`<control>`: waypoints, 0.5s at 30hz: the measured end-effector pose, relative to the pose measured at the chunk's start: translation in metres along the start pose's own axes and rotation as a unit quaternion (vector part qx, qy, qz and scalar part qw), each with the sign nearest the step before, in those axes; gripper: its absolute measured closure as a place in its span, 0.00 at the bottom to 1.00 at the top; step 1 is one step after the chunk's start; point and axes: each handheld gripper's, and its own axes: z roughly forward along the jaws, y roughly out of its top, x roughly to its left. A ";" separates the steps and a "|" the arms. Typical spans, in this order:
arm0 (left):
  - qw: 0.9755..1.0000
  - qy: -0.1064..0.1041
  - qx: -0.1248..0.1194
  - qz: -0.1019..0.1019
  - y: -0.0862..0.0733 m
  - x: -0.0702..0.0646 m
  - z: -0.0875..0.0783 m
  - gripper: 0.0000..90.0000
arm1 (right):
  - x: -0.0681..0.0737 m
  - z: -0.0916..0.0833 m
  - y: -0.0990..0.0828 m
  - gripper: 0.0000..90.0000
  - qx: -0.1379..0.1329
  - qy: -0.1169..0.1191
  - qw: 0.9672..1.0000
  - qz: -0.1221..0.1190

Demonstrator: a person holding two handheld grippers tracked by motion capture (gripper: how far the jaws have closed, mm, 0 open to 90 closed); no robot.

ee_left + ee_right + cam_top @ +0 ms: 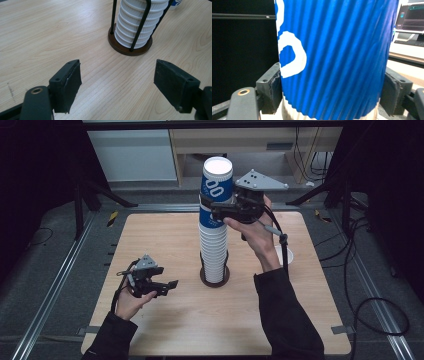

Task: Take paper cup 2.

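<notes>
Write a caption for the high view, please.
Right gripper clamps the top blue cup of a tall stack; left gripper rests open.

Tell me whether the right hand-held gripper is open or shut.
Shut on the blue cup: the right hand-held gripper presses both pads against the cup's ribbed sides at the top of the cup stack.

Right tongs (212,210) raised high, jaws clamped; left tongs (167,286) low, jaws wide apart.

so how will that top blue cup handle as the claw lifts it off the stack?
The blue cup looks like ribbed paper, so probably light but crushable; the right claw already clamps both sides. The ribs should resist slipping. The tall cup stack leans slightly, so a sticking cup might tug it, though the wire holder likely steadies it.
</notes>
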 end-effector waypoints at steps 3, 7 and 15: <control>1.000 0.000 -0.001 0.000 0.000 0.000 0.000 0.24 | 0.000 -0.008 0.004 0.22 -0.007 -0.003 1.000 -0.005; 1.000 0.001 -0.002 0.000 0.000 0.000 -0.001 0.24 | -0.002 -0.022 0.007 0.22 -0.011 -0.012 1.000 -0.012; 1.000 0.002 -0.005 0.005 0.002 -0.003 -0.003 0.24 | -0.012 -0.052 -0.007 0.22 0.000 -0.030 0.999 -0.019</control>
